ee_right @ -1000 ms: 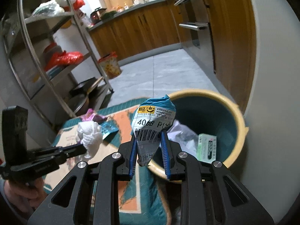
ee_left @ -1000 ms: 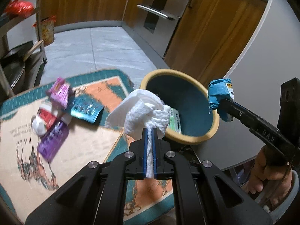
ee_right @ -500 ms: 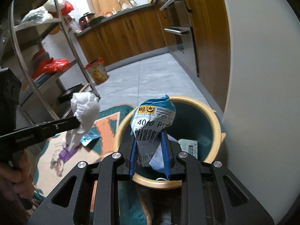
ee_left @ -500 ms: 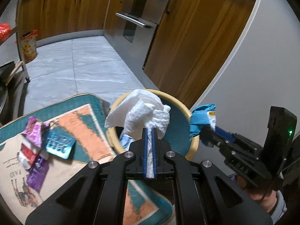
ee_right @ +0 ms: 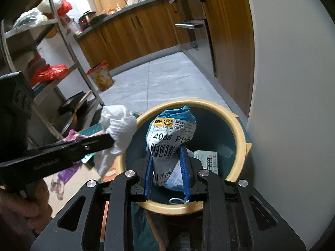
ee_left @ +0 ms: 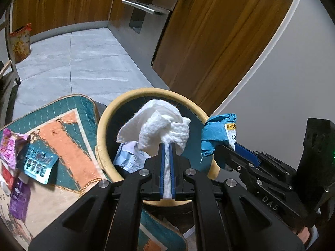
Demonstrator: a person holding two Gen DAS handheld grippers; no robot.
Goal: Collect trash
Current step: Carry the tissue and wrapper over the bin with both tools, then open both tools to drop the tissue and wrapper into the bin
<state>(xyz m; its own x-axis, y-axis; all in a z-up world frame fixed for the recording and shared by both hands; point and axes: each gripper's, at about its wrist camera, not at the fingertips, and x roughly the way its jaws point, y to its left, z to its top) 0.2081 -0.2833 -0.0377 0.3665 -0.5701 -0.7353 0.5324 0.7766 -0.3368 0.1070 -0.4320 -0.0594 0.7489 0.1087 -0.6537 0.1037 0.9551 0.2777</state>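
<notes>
A round bin (ee_left: 108, 123) with a tan rim and dark teal inside stands by the rug; it also shows in the right wrist view (ee_right: 240, 138). My left gripper (ee_left: 166, 146) is shut on a crumpled white tissue (ee_left: 159, 121) and holds it over the bin's mouth; the tissue also shows in the right wrist view (ee_right: 119, 129). My right gripper (ee_right: 166, 152) is shut on a crumpled blue parcel bag (ee_right: 171, 133) with a white barcode label, above the bin; the bag also shows in the left wrist view (ee_left: 217, 133). Paper scraps (ee_left: 129, 156) and a small box (ee_right: 206, 161) lie inside the bin.
Several wrappers lie on the patterned rug (ee_left: 67, 133) at left: a teal packet (ee_left: 37, 165), a pink wrapper (ee_left: 8, 146), a purple packet (ee_left: 18, 198). Wooden cabinets (ee_left: 209, 41) and a white wall (ee_left: 282, 83) stand behind the bin. A metal shelf rack (ee_right: 41, 62) is at left.
Both grippers have moved in over the bin's mouth with their loads still held. The bin now sits centred under them and the rug has slid to the left of view.
</notes>
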